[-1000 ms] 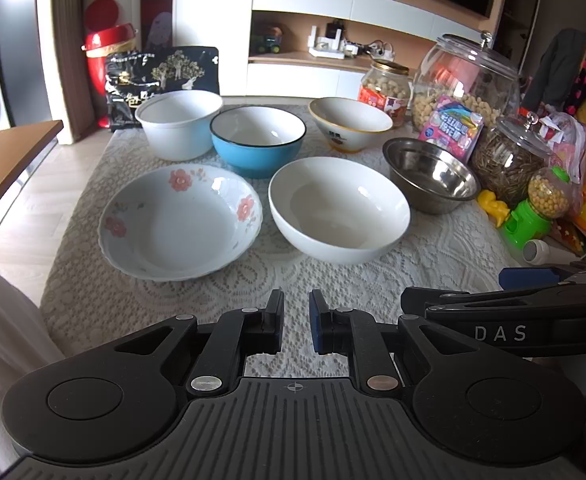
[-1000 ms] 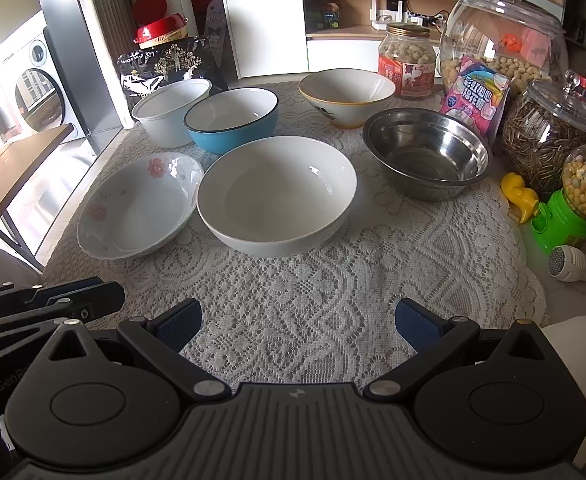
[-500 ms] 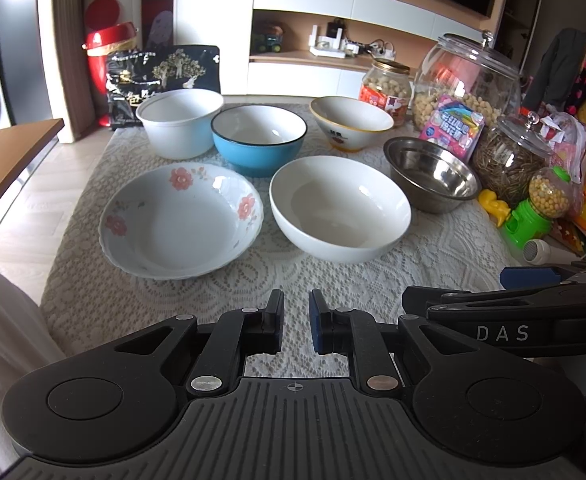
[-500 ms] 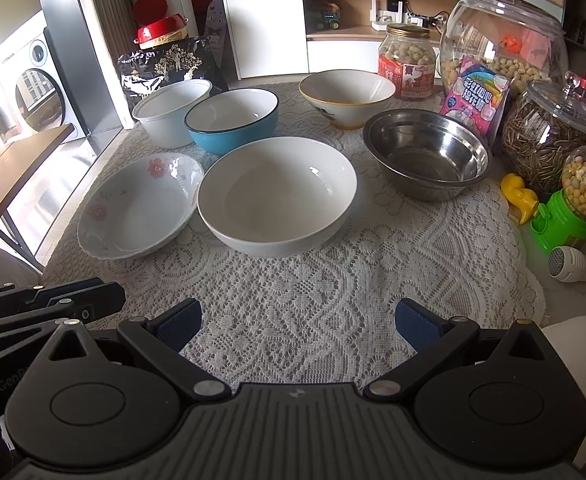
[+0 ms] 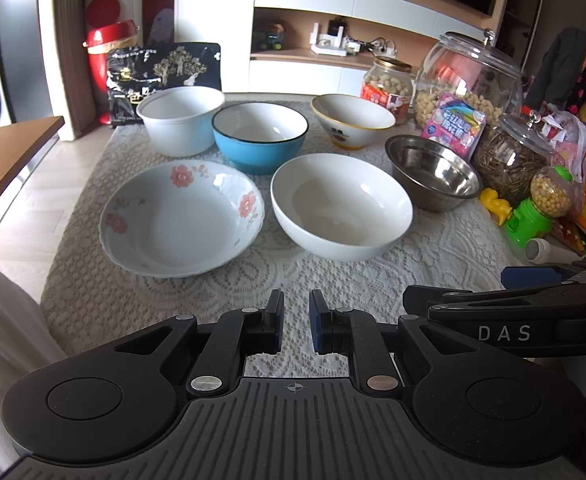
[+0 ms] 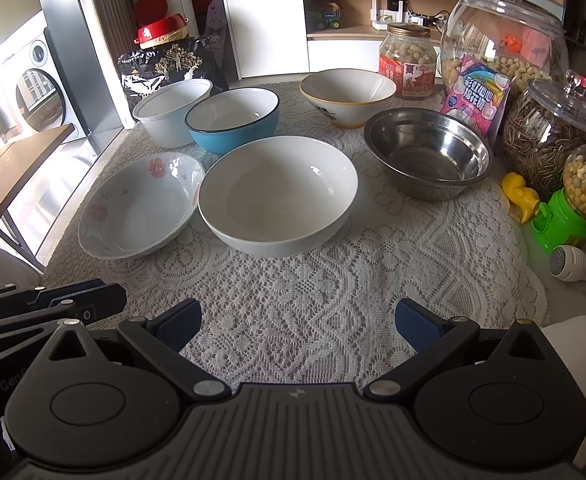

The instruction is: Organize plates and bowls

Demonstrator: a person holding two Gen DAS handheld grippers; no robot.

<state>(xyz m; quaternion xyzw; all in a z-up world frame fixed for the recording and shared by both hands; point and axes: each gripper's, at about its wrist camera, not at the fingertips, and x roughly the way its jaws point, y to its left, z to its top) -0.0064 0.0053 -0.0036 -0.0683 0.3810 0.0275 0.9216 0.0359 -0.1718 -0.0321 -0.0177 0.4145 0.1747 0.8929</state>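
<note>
nothing has yet been gathered: six vessels stand singly on the lace-covered table (image 6: 373,264), so the step in hand is judged to be the very start, with a first pick to be chosen.

places are given from the large white bowl (image 6: 277,194), which sits at the middle of the cloth. the flowered dish (image 6: 141,204) lies just beside it on the left, rims nearly touching. behind it the blue bowl (image 6: 233,118) is found, and further back and left the white tub (image 6: 171,110), close against the blue one. the yellow-rimmed bowl (image 6: 347,94) stands behind and to the right, and the steel bowl (image 6: 427,152) to the right, a little apart. snack jars are crowded beyond the steel bowl.

the left claw (image 5: 296,322) is held nearly shut, a narrow gap between its pads and nothing in it, near the table's front edge. the right claw (image 6: 297,326) is spread wide and is empty, in front of the large white bowl.

for nesting, a smaller bowl would probably be taken by its rim and set into a wider one. the open right claw seems suited to this; a thin rim must be straddled squarely, since glazed ware can slip.
</note>
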